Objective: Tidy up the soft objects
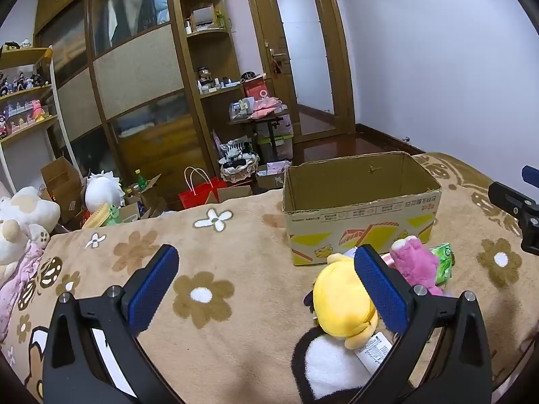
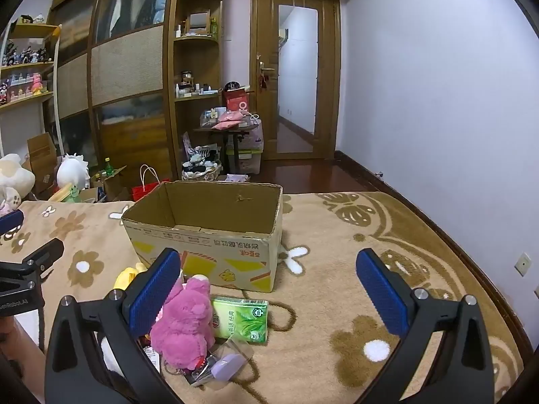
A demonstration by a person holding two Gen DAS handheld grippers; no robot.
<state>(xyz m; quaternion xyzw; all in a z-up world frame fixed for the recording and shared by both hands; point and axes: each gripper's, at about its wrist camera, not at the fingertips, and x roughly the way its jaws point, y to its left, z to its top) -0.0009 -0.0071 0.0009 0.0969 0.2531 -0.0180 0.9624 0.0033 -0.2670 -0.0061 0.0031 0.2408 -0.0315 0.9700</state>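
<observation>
- nothing is sorted yet, as far as you can see: the open brown cardboard box with yellow and red print [image 2: 215,235] shows only bare inner walls and floor, though its near bottom corner is hidden behind the front wall.
- the soft things lie in a heap on the tan fleece bed blanket with brown and white flowers [image 1: 202,296], just in front of the box.
- your left gripper [image 1: 266,289] has its jaws wide apart and holds nothing; the round yellow plush toy [image 1: 340,303] sits at about 3 o'clock from its centre, partly behind the right blue pad, with a black-and-white plush piece [image 1: 326,367] below it.
- your right gripper [image 2: 269,293] is spread open and empty too; the pink fuzzy plush bear [image 2: 183,326] sits at about 8 o'clock from its centre, touching the left blue pad.
- all of the task is left, i judge: each plush must go into the box.
- mind the non-plush bits mixed in: a green tea-print tissue pack [image 2: 242,318] lies just beside the bear, and a clear plastic bag with a small lilac item [image 2: 225,360] lies against its feet, with what looks like key rings.
- the box's near wall stands between heap and opening, so you must lift over it.
- your two grippers are near each other; the left one shows at 9 o'clock in the right view.
- more plush toys sit beyond the bed at 9 o'clock in the left view.
</observation>
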